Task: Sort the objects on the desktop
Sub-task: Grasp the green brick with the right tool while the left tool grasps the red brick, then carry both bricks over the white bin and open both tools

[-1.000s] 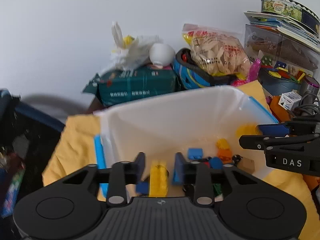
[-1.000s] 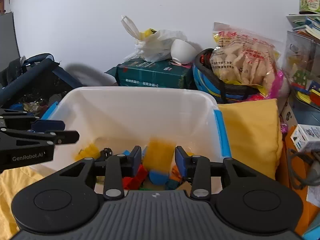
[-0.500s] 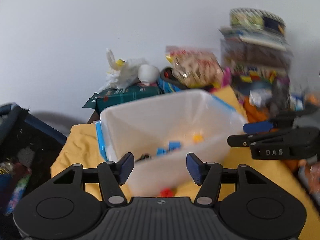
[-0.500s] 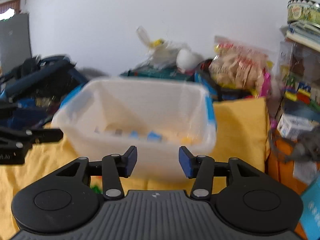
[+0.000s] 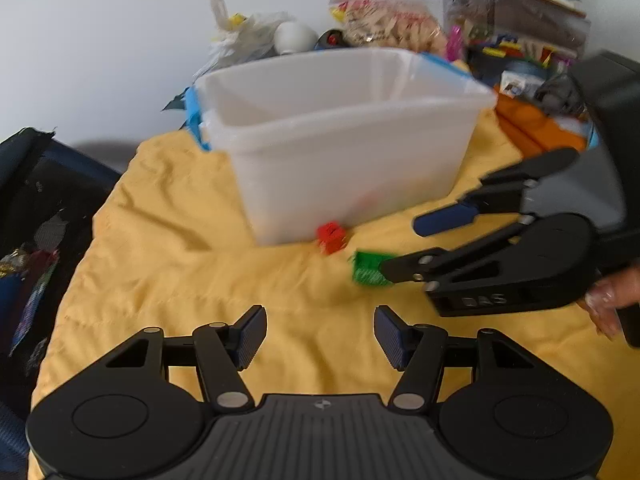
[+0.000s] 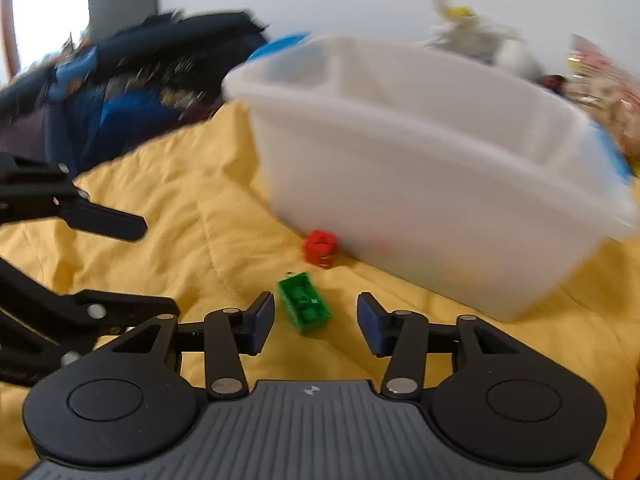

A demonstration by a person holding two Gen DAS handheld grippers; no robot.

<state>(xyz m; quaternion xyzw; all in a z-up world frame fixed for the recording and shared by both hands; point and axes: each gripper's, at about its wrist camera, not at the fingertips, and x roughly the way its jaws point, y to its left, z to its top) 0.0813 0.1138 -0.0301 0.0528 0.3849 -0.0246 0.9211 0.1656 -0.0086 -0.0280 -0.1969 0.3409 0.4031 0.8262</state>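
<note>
A small brick (image 6: pixel 305 303) lies on the cloth (image 6: pixel 192 216) between the spread fingers of the right tool (image 6: pixel 316 318), just ahead of them. Beyond it a cube (image 6: pixel 319 248) sits close against the near wall of the bin (image 6: pixel 420 184). The left tool (image 5: pixel 320 330), its fingers apart over bare cloth, has the brick ahead to its right. Behind the bin stands a heap of bags (image 5: pixel 384 24).

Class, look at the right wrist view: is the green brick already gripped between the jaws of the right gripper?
No. The green brick lies on the yellow cloth between the open jaws of the right gripper, touching neither.
</note>
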